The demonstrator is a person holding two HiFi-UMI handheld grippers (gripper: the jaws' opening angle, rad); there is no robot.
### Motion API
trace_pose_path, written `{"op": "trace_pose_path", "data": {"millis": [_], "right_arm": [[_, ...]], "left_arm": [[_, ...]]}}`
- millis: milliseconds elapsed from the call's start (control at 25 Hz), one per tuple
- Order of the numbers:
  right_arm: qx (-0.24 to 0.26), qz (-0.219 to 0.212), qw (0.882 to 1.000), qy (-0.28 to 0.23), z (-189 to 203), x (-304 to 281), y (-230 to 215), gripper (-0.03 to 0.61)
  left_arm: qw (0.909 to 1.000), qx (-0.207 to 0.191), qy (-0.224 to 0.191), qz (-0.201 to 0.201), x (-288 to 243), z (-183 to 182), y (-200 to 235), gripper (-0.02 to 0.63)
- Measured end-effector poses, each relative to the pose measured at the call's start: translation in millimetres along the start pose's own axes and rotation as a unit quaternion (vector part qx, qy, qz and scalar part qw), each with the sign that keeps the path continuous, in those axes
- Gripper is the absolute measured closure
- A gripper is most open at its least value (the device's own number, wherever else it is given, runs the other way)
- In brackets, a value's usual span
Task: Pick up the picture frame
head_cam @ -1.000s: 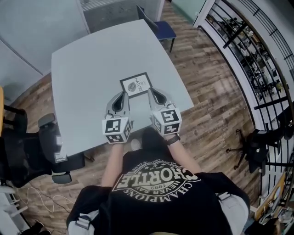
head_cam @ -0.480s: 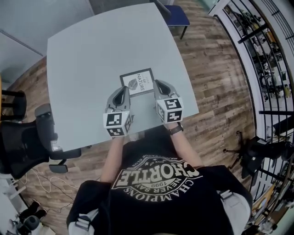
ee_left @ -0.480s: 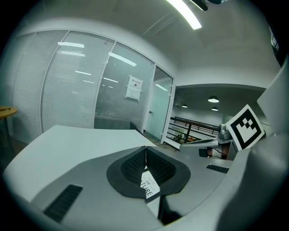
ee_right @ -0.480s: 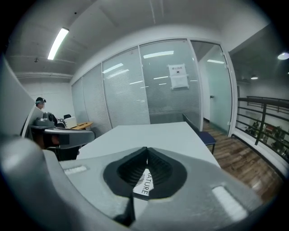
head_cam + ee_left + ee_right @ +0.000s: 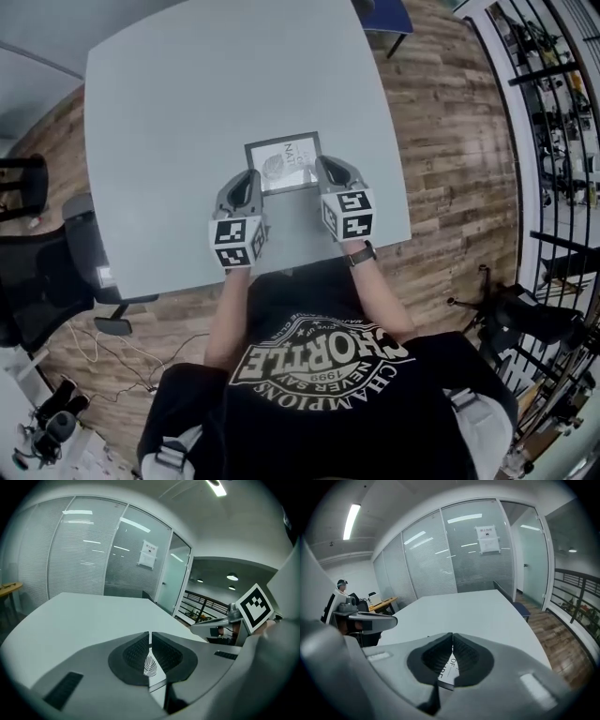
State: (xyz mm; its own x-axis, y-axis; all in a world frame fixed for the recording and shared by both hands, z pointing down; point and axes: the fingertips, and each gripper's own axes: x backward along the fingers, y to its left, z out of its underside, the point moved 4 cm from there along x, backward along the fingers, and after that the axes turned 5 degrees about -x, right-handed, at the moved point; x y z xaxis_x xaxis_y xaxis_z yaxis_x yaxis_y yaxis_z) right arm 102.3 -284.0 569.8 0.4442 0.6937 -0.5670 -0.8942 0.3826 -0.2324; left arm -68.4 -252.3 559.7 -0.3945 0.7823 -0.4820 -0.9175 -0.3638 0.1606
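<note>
The picture frame (image 5: 283, 162) lies flat on the grey table (image 5: 187, 112), near its front edge; it has a dark border, a white print with a leaf and lettering. My left gripper (image 5: 251, 177) hangs just off the frame's near left corner, jaws shut and empty. My right gripper (image 5: 325, 167) hovers at the frame's right edge, jaws shut with nothing in them. Through the left gripper's jaws I see the leaf print (image 5: 149, 666); through the right gripper's jaws the lettering (image 5: 451, 663) shows. The other gripper (image 5: 220, 620) appears at the side of each gripper view.
A black office chair (image 5: 56, 281) stands left of the table on the wood floor. A blue chair (image 5: 386, 13) sits at the far right corner. A black railing (image 5: 553, 112) runs along the right. Glass partition walls (image 5: 454, 559) stand beyond the table.
Both grippers have sunk toward the table and moved forward, now flanking the frame's near corners. The head view has shifted so the table fills more of the picture. Jaws stayed shut.
</note>
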Motion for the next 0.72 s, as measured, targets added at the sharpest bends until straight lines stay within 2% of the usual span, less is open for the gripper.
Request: {"op": "trace_pose_path", "data": {"millis": [360, 720], "right_arm": [[-0.003, -0.003, 0.999, 0.054, 29.0, -41.7, -24.4, 0.578], [0.005, 0.010, 0.996, 0.083, 48.7, -66.2, -37.1, 0.571]], "left_arm": [[0.9985, 0.025, 0.048, -0.012, -40.5, 35.9, 19.9, 0.606], [0.9950, 0.046, 0.083, -0.028, -62.9, 59.3, 38.1, 0.604]]}}
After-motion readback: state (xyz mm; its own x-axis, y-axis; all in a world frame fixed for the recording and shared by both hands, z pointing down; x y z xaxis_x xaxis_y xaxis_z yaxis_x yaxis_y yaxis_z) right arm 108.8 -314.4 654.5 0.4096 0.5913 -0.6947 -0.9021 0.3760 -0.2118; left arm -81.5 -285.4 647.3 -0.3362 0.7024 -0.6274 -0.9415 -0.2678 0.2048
